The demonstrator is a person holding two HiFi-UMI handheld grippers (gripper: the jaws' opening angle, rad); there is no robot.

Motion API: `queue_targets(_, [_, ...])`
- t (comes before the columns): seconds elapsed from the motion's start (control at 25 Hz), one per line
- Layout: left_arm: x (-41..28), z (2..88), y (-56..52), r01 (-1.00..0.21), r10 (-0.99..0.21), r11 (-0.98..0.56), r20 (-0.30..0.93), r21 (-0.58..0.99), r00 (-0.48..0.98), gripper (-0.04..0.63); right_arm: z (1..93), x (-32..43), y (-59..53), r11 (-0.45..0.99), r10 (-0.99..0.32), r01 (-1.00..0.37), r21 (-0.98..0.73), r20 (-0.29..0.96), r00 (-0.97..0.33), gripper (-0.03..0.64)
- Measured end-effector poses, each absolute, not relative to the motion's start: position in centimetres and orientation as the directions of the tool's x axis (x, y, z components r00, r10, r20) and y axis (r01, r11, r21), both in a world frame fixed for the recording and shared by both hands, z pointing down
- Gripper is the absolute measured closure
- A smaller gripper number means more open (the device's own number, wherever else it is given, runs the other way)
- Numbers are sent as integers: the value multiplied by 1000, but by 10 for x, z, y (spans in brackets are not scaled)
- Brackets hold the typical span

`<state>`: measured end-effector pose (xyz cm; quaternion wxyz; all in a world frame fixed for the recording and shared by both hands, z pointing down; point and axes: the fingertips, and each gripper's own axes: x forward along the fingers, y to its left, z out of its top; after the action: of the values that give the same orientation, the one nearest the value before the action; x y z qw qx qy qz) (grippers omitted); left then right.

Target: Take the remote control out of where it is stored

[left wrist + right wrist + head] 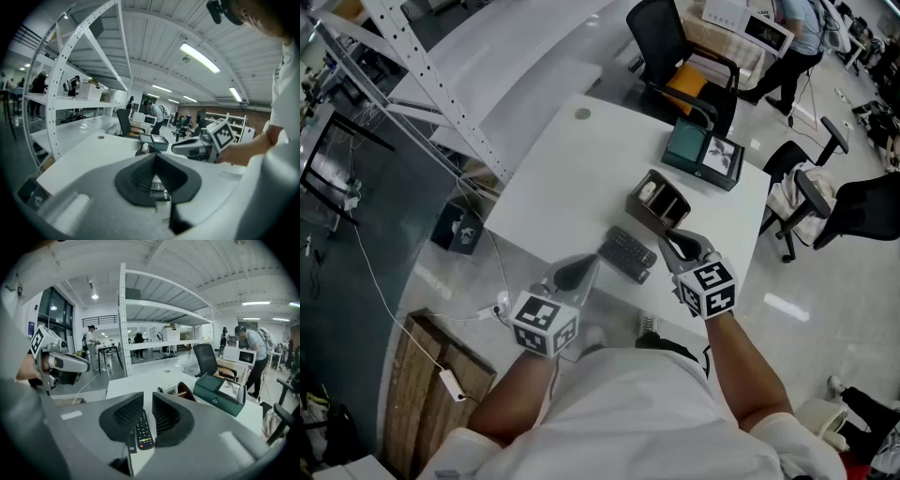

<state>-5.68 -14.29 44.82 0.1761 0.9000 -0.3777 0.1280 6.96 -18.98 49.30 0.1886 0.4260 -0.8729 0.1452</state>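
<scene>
Remote is already out of the holder, flat on the counter. Right gripper is nearer and released, its slightly parted jaws in line with the remote's length. Left gripper is clenched, empty, just left.

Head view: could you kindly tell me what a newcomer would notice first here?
The black remote lies flat on the white table, between the left tool and the right tool, whose jaws stand slightly apart. Behind it stand a brown holder and a green box.
</scene>
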Motion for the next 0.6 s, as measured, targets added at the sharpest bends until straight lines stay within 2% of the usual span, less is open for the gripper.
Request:
queue_targets(0.44, [-63,454,-155,-766,-662,-601,392,231,638,592,530,65,-264,635,-670,-769,68,544,-505,465])
queue_targets(0.6, [-67,455,-158,-778,-672,-585,399,230,624,592,543,62,-285,668,-656,-730,145,578,-485,397])
